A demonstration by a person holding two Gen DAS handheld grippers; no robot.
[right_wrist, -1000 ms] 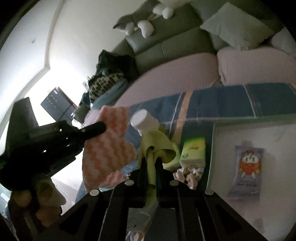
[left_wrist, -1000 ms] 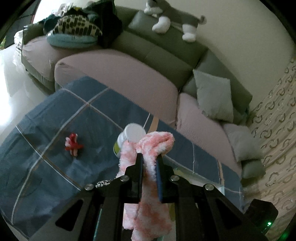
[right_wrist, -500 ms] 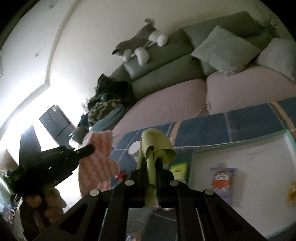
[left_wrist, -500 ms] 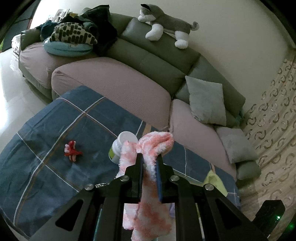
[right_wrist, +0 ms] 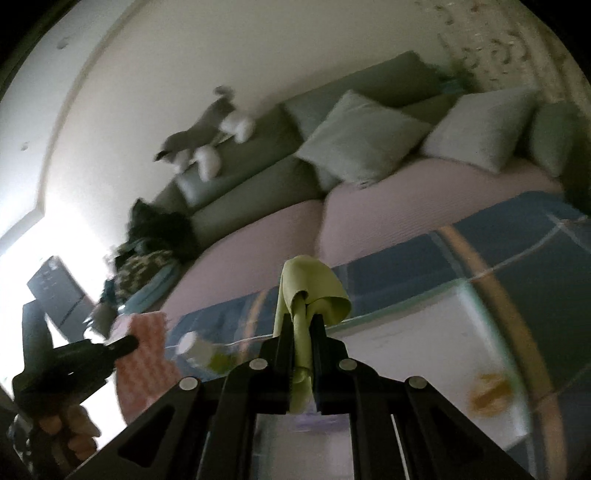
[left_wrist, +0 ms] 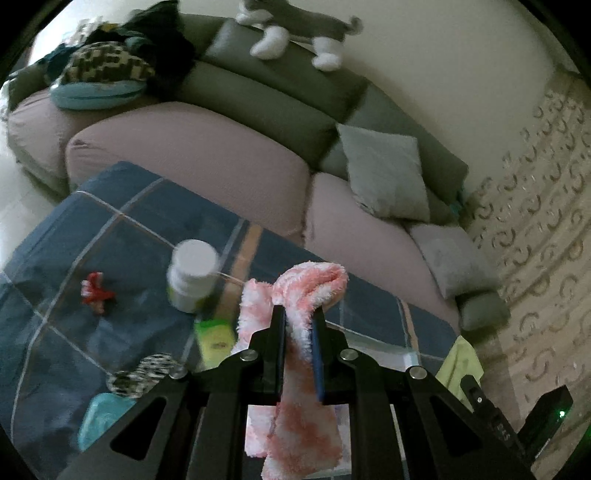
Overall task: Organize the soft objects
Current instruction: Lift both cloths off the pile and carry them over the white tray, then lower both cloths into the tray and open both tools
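The left claw [left_wrist: 298,314] is clamped on a pink-and-white fluffy cloth [left_wrist: 295,424], which is looped over the fingertips and hangs down between the 2 arms of the tool. The right claw [right_wrist: 303,325] is clamped on a yellow-green cloth [right_wrist: 310,291], whose folded top is bunched above the jaws while a narrow strip hangs down between them. Both cloths are held up off the counter [left_wrist: 92,221], which is covered by a blue plaid cloth.

On the counter, seen from the left wrist, a white-capped bottle [left_wrist: 192,273] stands near a small red-and-white item [left_wrist: 96,292]. A green packet [left_wrist: 214,338], a black-and-white patterned item [left_wrist: 142,374] and a teal object [left_wrist: 101,415] lie closer to the camera. A corner of the yellow-green cloth is seen at the lower right.

In the right wrist view the left tool is seen at the far left, gripped by a hand [right_wrist: 68,432], with the pink cloth beside it. A white tray [right_wrist: 424,354] with a pale green rim lies on the counter below the right claw; a blurred orange-yellow item [right_wrist: 489,397], possibly a snack packet, rests in it.

Behind the counter a grey-green sofa [left_wrist: 266,107] with pink seat covers is seen, with a grey-and-white plush toy [left_wrist: 295,26] on its backrest.
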